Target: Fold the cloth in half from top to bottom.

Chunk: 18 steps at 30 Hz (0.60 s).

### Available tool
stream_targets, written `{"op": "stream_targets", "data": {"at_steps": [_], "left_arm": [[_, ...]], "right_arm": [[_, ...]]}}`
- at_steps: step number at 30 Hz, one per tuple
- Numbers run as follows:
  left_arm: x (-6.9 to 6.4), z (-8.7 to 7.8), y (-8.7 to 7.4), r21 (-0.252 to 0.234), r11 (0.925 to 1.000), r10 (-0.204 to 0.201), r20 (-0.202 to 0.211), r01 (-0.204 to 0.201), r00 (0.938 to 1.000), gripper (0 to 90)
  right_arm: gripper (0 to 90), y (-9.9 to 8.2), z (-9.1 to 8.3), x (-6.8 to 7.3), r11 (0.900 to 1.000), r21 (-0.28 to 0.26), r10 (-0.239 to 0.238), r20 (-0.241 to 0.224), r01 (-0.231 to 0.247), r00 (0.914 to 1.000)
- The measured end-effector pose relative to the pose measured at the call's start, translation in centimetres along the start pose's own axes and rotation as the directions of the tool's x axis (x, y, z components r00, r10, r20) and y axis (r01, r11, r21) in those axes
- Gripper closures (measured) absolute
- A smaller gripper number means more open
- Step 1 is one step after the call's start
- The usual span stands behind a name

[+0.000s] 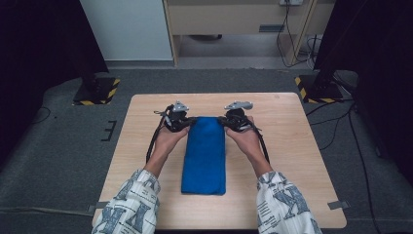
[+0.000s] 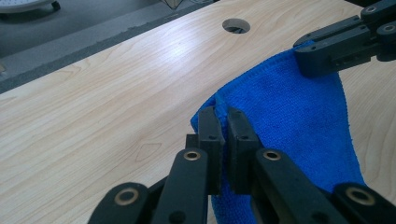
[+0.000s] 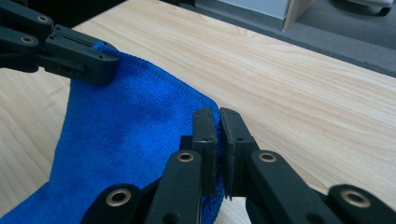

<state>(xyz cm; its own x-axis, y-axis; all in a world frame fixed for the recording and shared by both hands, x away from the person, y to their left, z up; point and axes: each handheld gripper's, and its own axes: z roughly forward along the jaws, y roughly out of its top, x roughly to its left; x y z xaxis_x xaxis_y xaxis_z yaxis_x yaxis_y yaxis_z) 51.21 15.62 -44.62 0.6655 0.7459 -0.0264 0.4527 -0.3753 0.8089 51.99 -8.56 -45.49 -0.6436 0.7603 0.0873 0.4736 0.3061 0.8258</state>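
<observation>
occluded: blue cloth corner inside left claw | cropped: cloth's near end, left gripper view

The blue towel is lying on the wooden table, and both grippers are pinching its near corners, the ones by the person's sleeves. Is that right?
Not quite. The left gripper and right gripper pinch the blue towel's far corners, away from the sleeves, as the high view shows. It does lie on the wooden table.

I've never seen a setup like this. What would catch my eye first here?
The bright blue cloth, folded into a long strip, lies down the middle of the pale wooden table. At its far end a person pinches each corner with a black hand-held tool: the left gripper and the right gripper, both shut on the cloth's edge. The patterned sleeves reach in from the near side.
</observation>
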Motion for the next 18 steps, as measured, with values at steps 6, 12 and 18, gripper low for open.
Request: {"op": "stream_targets", "data": {"at_steps": [6, 12, 18], "left_arm": [[-0.4, -0.9, 0.0, -0.007, 0.9997, 0.025, 0.006, -0.025, 0.9997, 86.4], [-0.9, -1.7, -0.5, -0.018, 0.9992, 0.035, 0.026, -0.034, 0.9991, 86.3], [-1.3, -2.7, -0.8, -0.027, 0.9984, 0.05, 0.035, -0.05, 0.9981, 86.4]], "right_arm": [[86.0, -0.1, -0.9, 0.5, 0.9998, -0.016, -0.01, -0.011, 0.01, 0.9999], [86.0, -0.7, -1.8, 0.9, 0.9995, -0.026, -0.02, -0.019, 0.019, 0.9996], [86.1, -1.2, -2.6, 1.4, 0.999, -0.042, -0.018, -0.03, 0.017, 0.9994]]}}
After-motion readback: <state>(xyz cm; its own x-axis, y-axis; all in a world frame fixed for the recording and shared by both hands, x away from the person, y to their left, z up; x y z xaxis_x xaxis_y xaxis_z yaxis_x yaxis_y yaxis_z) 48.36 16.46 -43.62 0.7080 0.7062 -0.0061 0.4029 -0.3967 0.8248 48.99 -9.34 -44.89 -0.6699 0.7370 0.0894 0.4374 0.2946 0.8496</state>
